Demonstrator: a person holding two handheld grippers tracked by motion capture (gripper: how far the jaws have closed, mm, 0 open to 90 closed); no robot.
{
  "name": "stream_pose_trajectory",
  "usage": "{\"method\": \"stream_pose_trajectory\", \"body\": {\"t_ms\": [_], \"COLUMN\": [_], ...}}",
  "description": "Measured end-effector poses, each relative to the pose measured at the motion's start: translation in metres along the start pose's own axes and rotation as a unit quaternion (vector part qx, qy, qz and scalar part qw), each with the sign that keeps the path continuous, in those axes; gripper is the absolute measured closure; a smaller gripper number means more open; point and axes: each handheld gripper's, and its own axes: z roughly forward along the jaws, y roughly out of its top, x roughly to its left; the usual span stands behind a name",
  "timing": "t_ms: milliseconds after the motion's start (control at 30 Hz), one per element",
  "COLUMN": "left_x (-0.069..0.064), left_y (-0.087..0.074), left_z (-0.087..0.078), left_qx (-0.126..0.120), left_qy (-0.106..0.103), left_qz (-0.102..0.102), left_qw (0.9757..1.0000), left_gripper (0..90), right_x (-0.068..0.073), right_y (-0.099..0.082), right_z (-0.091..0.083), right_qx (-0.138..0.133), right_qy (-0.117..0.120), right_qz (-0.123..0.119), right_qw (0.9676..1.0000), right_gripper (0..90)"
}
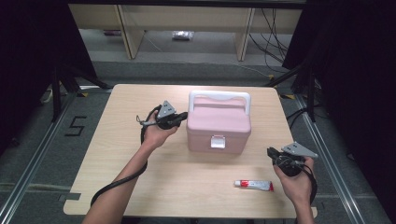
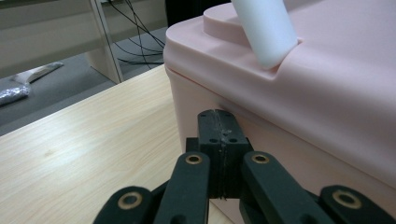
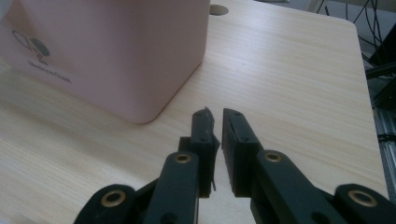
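Wooden table [image 1: 140,186] carries a pink box [image 1: 218,127] at its centre. Left gripper [image 1: 183,115], jaws together and empty, touches the box's left wall. Right gripper [image 1: 271,152], jaws slightly apart and empty, sits farther off.

Two bare forearms, each hand around a black hand-held tool.

The left tongs [image 1: 183,115] and right tongs [image 1: 270,152] are black, each topped by a grey three-cornered plate. Their linkage arms turn on brass-ringed pivots, and the flat black pads carry small screw holes. A thick black cable trails back from each tool along the forearm; no sleeves show.
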Motion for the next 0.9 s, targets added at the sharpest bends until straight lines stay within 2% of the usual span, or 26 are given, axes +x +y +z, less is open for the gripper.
{"method": "stream_pose_trajectory", "body": {"t_ms": [100, 167, 200, 233, 300, 333, 433, 467, 567, 600, 700, 733, 767, 800, 833, 900], "left_x": [-0.005, -0.008, -0.01, -0.011, -0.015, -0.017, -0.022, -0.023, -0.028, -0.029, -0.034, -0.035, -0.037, -0.039, -0.04, -0.043], "left_y": [0.002, 0.002, 0.003, 0.003, 0.004, 0.004, 0.007, 0.007, 0.009, 0.01, 0.013, 0.014, 0.014, 0.015, 0.015, 0.015], "left_z": [0.005, 0.007, 0.008, 0.009, 0.012, 0.013, 0.017, 0.018, 0.023, 0.025, 0.03, 0.032, 0.033, 0.034, 0.035, 0.037], "left_qx": [0.002, 0.001, 0.003, 0.001, 0.003, 0.002, 0.004, 0.004, 0.003, 0.005, 0.008, 0.007, 0.009, 0.009, 0.009, 0.01], "left_qy": [-0.004, -0.01, -0.01, -0.012, -0.014, -0.015, -0.019, -0.022, -0.025, -0.026, -0.032, -0.034, -0.034, -0.035, -0.036, -0.038], "left_qz": [0.003, 0.006, 0.009, 0.008, 0.01, 0.011, 0.013, 0.015, 0.016, 0.017, 0.024, 0.026, 0.026, 0.026, 0.028, 0.03], "left_qw": [1.0, 0.9999, 0.9999, 0.9999, 0.9999, 0.9998, 0.9997, 0.9996, 0.9996, 0.9995, 0.9992, 0.9991, 0.999, 0.999, 0.9989, 0.9988], "left_gripper": [89.8, 89.9, 89.9, 89.9, 89.8, 89.9, 89.9, 89.8, 89.8, 89.8, 89.9, 89.9, 89.8, 89.9, 89.8, 89.8], "right_x": [-0.002, 0.0, -0.001, 0.0, -0.001, -0.005, -0.004, -0.006, -0.008, -0.006, -0.01, -0.011, -0.01, -0.014, -0.012, -0.016], "right_y": [0.0, 0.0, 0.0, 0.0, -0.001, 0.0, -0.001, -0.001, -0.001, -0.002, -0.003, -0.003, -0.004, -0.004, -0.004, -0.005], "right_z": [0.0, -0.001, -0.001, -0.001, -0.001, 0.0, 0.0, 0.0, 0.0, 0.0, 0.001, 0.0, -0.001, -0.001, -0.002, -0.002], "right_qx": [-0.002, 0.007, 0.006, 0.01, 0.006, -0.001, 0.002, 0.0, 0.002, 0.009, 0.007, 0.008, 0.01, 0.006, 0.014, 0.012], "right_qy": [-0.002, 0.001, -0.001, 0.0, -0.001, -0.006, -0.003, -0.008, -0.01, -0.008, -0.012, -0.012, -0.018, -0.024, -0.022, -0.03], "right_qz": [0.0, 0.019, 0.016, 0.026, 0.023, 0.001, 0.016, 0.002, 0.003, 0.021, 0.007, 0.008, 0.019, 0.002, 0.025, 0.011], "right_qw": [1.0, 0.9998, 0.9999, 0.9996, 0.9997, 1.0, 0.9999, 1.0, 0.9999, 0.9997, 0.9999, 0.9999, 0.9996, 0.9997, 0.9994, 0.9994], "right_gripper": [83.8, 83.9, 83.9, 84.0, 84.1, 84.1, 84.3, 84.3, 84.3, 84.3, 84.4, 84.6, 84.7, 84.8, 85.2, 86.9]}}
